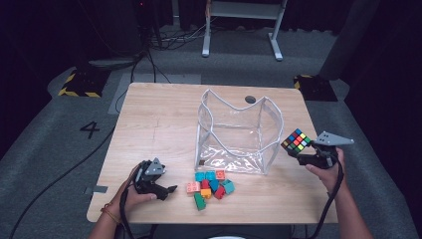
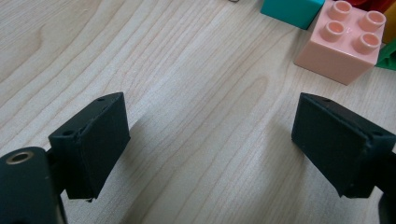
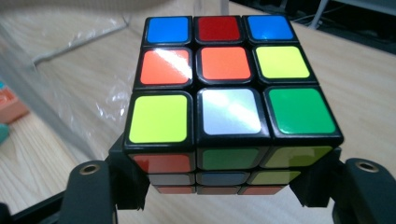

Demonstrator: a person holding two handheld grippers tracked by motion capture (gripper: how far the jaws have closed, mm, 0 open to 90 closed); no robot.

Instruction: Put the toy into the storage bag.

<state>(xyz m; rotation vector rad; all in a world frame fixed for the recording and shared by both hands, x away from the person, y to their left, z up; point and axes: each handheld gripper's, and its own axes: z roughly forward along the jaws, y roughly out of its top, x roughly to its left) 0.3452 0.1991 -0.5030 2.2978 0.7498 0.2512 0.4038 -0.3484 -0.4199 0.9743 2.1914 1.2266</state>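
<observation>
Nearest the camera in the high view, the person's forearms come in from the bottom edge, each hand around a gripper. Gripped between the jaws of the right gripper [image 1: 304,149] is a puzzle cube [image 1: 295,141]; the right gripper view shows the cube [image 3: 229,79] sitting squarely between the two black jaws, their pads pressed against its lower side faces, its top face a mix of blue, red, orange, yellow, white and green squares. That gripper holds the cube in the air, off the table [image 1: 159,119], just beside the right wall of a clear plastic bag [image 1: 239,132] that stands open at the table's middle.

On the other side, the left gripper [image 1: 166,190] rests low on the wood with its jaws spread wide and nothing between them; the left gripper view shows bare tabletop [image 2: 187,93] between the two pads. Just ahead of its tips and to their right lies a small heap of toy bricks [image 1: 211,185], a pink brick [image 2: 345,39] closest to the jaws, with a teal brick [image 2: 292,9] just beyond it. The heap sits just in front of the bag.
</observation>
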